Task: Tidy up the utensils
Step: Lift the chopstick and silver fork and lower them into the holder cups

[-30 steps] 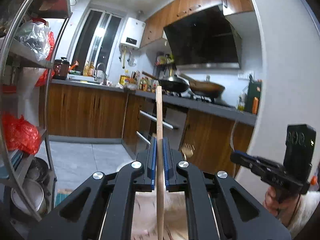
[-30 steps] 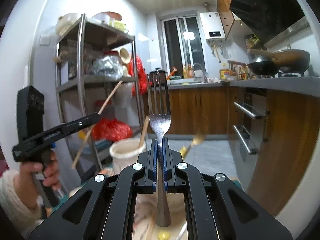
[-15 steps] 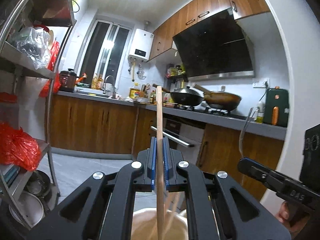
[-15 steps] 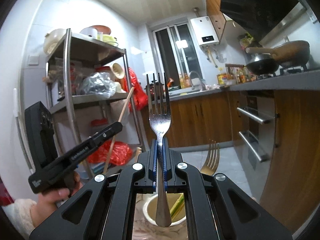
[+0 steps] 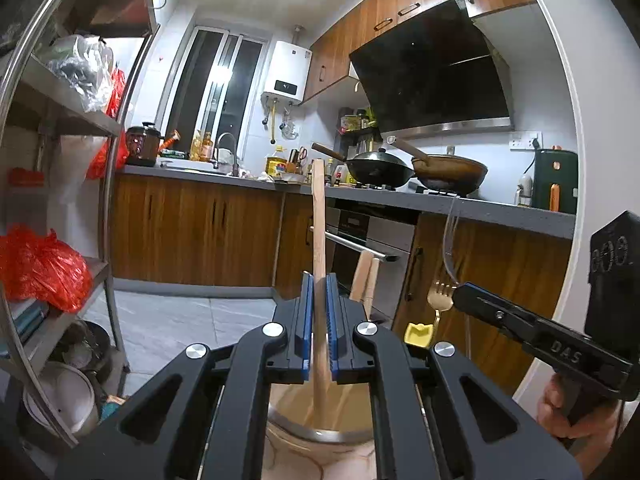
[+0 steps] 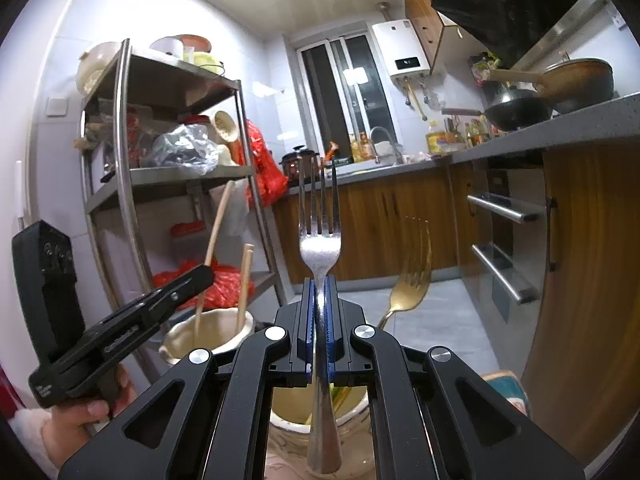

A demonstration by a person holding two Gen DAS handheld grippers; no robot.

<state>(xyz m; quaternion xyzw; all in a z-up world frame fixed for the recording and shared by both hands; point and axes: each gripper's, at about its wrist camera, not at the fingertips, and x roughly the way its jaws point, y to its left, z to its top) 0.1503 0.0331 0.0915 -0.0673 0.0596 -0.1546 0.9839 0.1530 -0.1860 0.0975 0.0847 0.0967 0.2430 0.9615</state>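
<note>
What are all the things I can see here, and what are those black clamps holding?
Wooden chopstick: one, tan, upright in the left clamp, lower end in a cup.
Steel fork: one, silver, tines up in the right clamp.
Gold fork: one, standing in a cup.
Cream cups: two, low in front.
Chopsticks: pair, tan, in the left cup.
Woks: two, dark and brown, on the stove.
Metal rack: one, steel, left wall.
Red bags: several, on the rack.
Left gripper: black, blue pads.
Right gripper: same.
</note>
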